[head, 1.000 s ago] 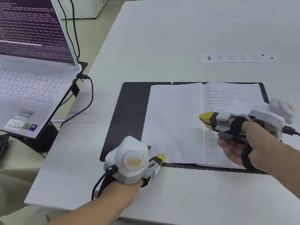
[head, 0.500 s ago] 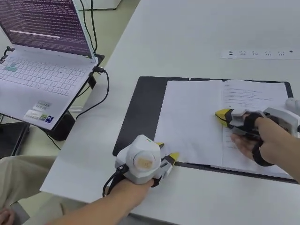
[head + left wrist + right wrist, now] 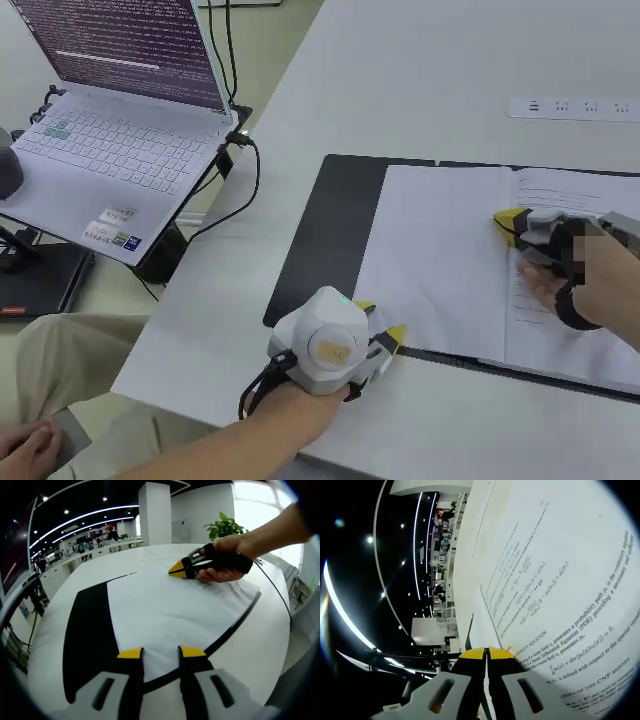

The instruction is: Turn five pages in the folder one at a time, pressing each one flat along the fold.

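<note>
Now, right gripper jaws together on printed page, left gripper jaws slightly apart at folder edge.

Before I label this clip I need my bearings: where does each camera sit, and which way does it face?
Head view: on the headset, facing forward and down at the folder and laptop; the left claw, right claw and left forearm show.
Left gripper view: on the left claw, facing across the folder toward the right claw; own jaws apart.
Right gripper view: on the right claw, facing along the printed page; own jaws together.
Shared: head and left gripper views both show the right claw on the folder.
</note>
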Demonstrator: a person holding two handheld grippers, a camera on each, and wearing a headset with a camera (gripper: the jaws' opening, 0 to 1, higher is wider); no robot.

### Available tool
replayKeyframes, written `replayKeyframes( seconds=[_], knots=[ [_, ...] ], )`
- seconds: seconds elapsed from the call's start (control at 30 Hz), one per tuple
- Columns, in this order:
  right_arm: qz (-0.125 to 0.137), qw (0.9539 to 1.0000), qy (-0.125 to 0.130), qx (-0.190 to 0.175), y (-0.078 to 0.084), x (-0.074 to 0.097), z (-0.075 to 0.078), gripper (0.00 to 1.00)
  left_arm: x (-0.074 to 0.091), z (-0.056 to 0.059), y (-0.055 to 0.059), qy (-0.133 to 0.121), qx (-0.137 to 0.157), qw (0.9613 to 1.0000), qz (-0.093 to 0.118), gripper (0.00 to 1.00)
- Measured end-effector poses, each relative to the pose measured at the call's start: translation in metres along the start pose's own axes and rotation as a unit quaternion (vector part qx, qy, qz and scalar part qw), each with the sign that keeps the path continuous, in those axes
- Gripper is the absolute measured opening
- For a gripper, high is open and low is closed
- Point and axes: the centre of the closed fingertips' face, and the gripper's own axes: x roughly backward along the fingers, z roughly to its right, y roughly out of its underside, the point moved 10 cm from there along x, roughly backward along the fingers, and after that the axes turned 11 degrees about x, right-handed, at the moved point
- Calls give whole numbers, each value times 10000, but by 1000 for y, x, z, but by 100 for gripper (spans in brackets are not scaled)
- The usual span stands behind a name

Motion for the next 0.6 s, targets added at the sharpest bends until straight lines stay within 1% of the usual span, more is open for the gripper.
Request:
replayKeyframes(
  seconds=[0.1,0.2,0.23,0.37,0.43,0.47,0.6],
  knots=[
    [62,10000,2,-33,-4,-6,-1,0,0,1,0,0,-5,10000,5,25],
    [175,9997,7,-140,-12,-14,0,0,0,1,0,1,10,10000,24,25],
    [260,9993,-14,-268,-14,-16,0,0,0,1,0,0,22,10000,32,25],
    [485,9982,8,-351,-19,-22,-4,0,0,1,1,0,33,10000,43,25],
    [516,9980,25,-370,-21,-25,-5,0,0,1,1,1,27,10000,40,25],
    [599,9975,21,-386,-24,-28,-6,0,0,1,1,1,25,10000,39,25],
    [802,9959,77,-410,-33,-35,-7,0,0,2,1,1,37,10000,59,25]
  ],
)
